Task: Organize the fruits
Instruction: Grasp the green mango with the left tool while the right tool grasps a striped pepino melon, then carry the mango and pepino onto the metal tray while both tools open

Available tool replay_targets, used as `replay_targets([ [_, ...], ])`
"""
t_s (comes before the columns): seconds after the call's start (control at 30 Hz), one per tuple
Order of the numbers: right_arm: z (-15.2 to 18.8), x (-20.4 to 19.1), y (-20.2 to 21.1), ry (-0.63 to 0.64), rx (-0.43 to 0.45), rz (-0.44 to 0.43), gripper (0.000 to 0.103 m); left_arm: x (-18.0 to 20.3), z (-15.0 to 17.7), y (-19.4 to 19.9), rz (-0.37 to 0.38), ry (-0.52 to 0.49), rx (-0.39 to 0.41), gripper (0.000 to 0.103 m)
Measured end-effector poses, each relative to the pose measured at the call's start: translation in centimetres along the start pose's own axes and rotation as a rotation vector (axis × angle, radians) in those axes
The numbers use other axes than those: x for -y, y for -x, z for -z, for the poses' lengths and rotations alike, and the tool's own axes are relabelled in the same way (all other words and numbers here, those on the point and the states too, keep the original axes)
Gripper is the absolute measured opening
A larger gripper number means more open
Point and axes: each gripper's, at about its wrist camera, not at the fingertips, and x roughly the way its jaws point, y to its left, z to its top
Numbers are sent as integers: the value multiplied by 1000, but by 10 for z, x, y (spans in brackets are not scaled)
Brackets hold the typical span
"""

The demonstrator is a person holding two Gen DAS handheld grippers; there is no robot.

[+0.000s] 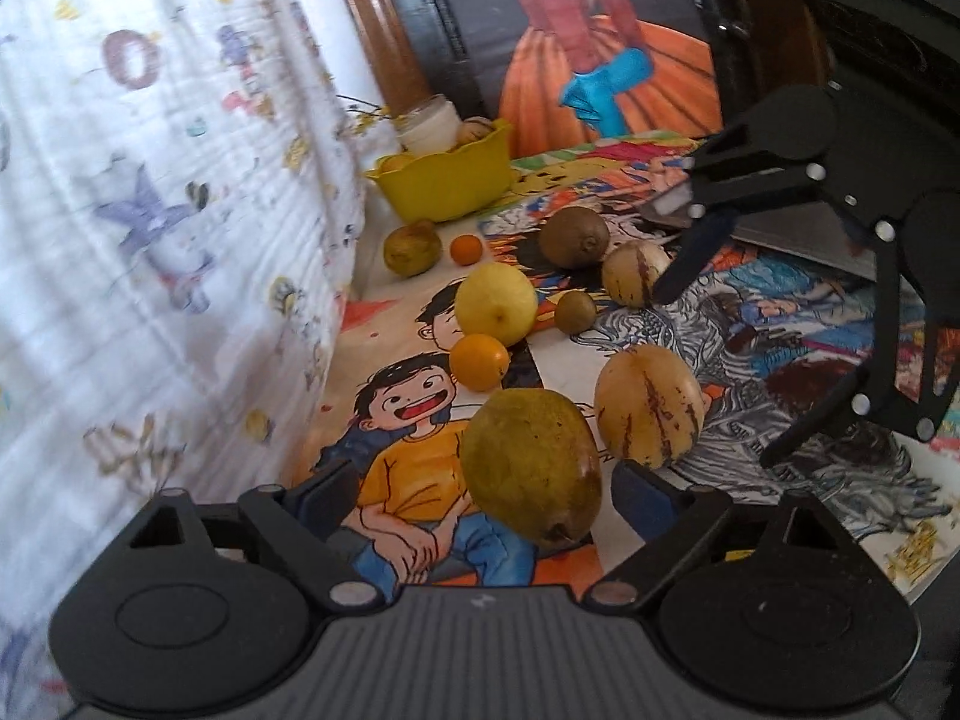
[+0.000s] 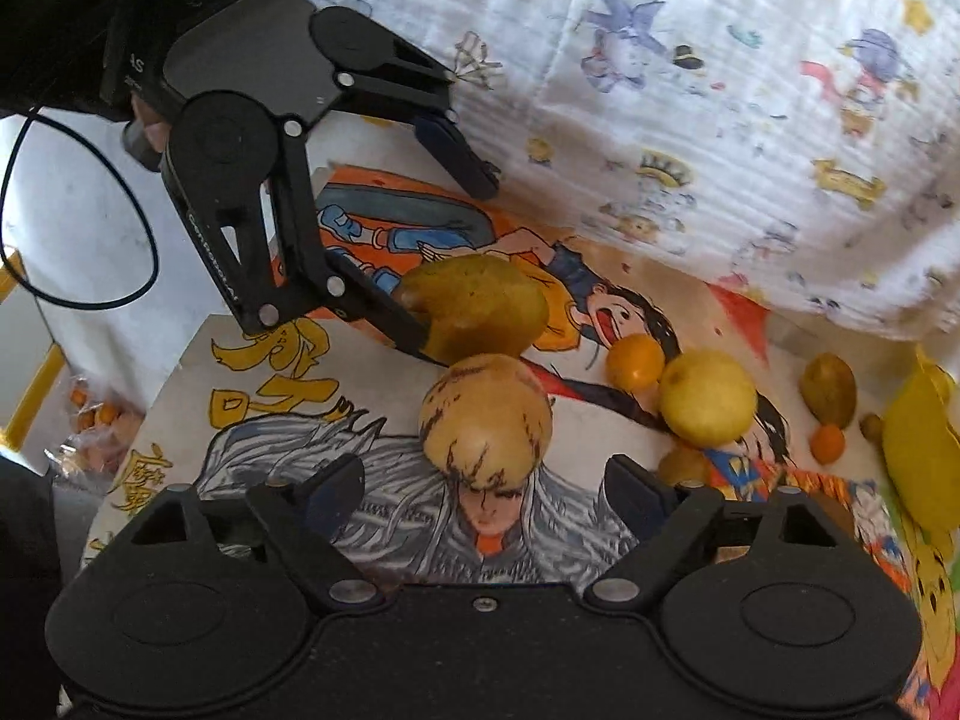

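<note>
Left claw [image 1: 483, 495] wide, straddling a green pear [image 1: 531, 474] without contact. Right claw [image 2: 483, 495] wide, a striped melon [image 2: 486, 420] just ahead. Lemon [image 1: 495, 303], oranges, kiwis crowd the tabletop [image 1: 798, 480]; yellow bowl [image 1: 447, 180] far left.

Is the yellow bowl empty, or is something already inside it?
Not empty. The yellow bowl holds a white jar leaning in it and at least one fruit behind the jar; what else is inside cannot be told.

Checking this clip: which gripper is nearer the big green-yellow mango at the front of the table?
Left. The left gripper has the mango between its open fingers, no pad pressing yet. The right gripper is one fruit over, straddling the striped pepino melon beside it.
</note>
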Motion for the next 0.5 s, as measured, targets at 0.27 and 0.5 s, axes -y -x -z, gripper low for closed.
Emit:
replay_targets([
  [0.27, -3, 14, -15, 7, 19, -61, 70, -6, -1, -9, 88, -33, -5, 79],
  [0.5, 0, 12, -17, 15, 41, -103, 55, -10, 1, -15, 160, -20, -15, 60],
])
